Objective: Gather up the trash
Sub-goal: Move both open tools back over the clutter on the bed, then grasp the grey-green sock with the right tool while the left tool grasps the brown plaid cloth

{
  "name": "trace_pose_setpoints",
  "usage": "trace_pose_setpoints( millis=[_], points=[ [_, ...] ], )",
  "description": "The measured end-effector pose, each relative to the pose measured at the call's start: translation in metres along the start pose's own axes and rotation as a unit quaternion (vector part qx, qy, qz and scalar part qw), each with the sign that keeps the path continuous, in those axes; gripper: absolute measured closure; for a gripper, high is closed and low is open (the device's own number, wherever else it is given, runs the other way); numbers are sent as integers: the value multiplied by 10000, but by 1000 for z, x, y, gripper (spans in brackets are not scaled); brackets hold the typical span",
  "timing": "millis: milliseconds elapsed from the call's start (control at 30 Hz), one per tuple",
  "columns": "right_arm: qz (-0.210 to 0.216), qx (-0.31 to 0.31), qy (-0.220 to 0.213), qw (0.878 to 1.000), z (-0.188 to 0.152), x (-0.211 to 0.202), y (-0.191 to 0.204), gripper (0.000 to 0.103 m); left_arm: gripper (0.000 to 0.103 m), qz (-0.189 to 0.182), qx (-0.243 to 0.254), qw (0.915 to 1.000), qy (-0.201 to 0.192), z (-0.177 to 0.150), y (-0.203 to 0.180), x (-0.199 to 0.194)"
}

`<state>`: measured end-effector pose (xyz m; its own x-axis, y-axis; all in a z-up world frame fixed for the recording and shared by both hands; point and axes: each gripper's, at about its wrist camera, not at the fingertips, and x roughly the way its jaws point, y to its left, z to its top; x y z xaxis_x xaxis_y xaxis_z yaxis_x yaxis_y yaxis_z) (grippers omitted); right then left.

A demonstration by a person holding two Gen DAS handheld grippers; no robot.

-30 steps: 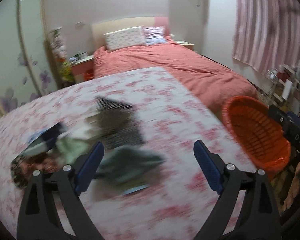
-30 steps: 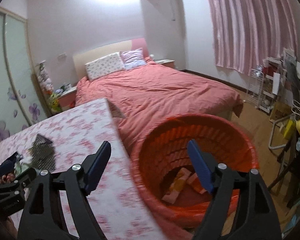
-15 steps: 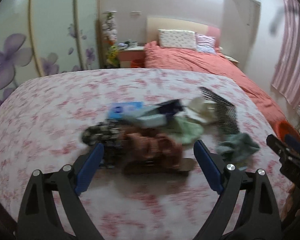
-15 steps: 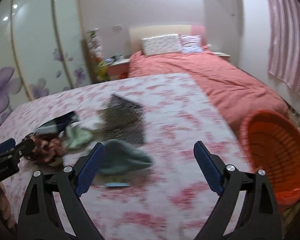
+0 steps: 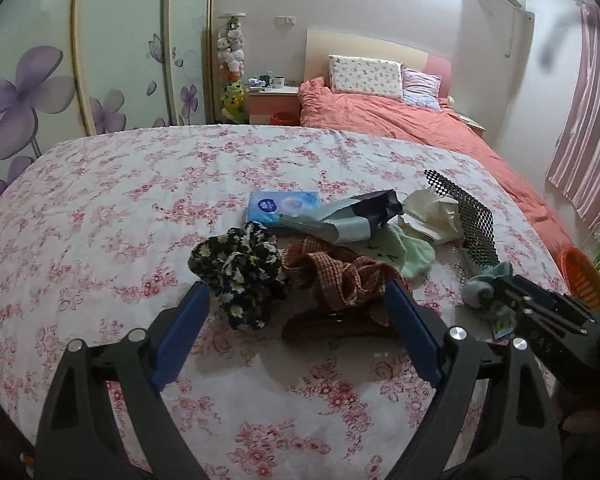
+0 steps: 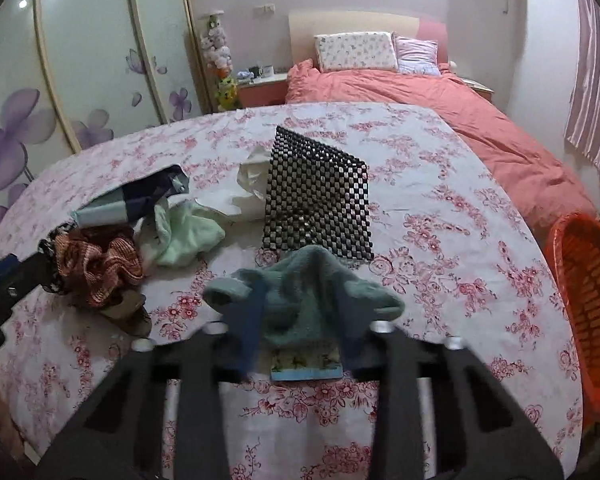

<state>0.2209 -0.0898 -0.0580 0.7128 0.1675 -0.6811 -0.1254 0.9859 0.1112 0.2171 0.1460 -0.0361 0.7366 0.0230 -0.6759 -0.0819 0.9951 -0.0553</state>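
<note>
Right wrist view — blurred right tongs point(image 6: 298, 320) clenched on teal cloth point(image 6: 300, 296), card point(image 6: 306, 364) half-hidden — left tongs point(image 5: 296, 316) released

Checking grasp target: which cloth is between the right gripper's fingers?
The teal cloth, nearest the table's front edge; the right gripper straddles it. The mint, checked and floral cloths lie further left.

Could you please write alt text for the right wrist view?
The right gripper closes its jaws around a crumpled teal cloth on a pink floral tablecloth, a black mesh mat lying behind it and an orange plastic basket at right.

Coral bed point(image 5: 400, 120); floral wardrobe doors point(image 5: 60, 80); pink curtains point(image 5: 588, 140)
</note>
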Motion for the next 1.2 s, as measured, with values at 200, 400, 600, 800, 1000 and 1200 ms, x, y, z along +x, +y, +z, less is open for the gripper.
trace_pose_setpoints(
  millis=[200, 400, 600, 800, 1000, 1200],
  points=[
    [80, 138, -235, 9996, 3, -15, -7, 100, 17, -36, 22, 10000, 30, 1, -9, 7],
    [-34, 268, -436, 9987, 7, -24, -18, 100, 25, -11, 65, 9999, 140, 2, -15, 15],
    [5, 327, -369, 9988, 3, -22, -25, 100, 25, 10, 121, 9996, 243, 3, -23, 26],
    [402, 429, -322, 9977, 4, -20, -21, 49, 25, -38, 162, 9995, 277, 5, -31, 31],
    [273, 183, -83, 9994, 2, -2, -8, 36, 25, -79, 193, 9991, 371, 7, -38, 40],
    [215, 237, 82, 9995, -2, -2, -16, 90, 49, -236, 200, 9985, 452, 6, -41, 46]
  ],
)
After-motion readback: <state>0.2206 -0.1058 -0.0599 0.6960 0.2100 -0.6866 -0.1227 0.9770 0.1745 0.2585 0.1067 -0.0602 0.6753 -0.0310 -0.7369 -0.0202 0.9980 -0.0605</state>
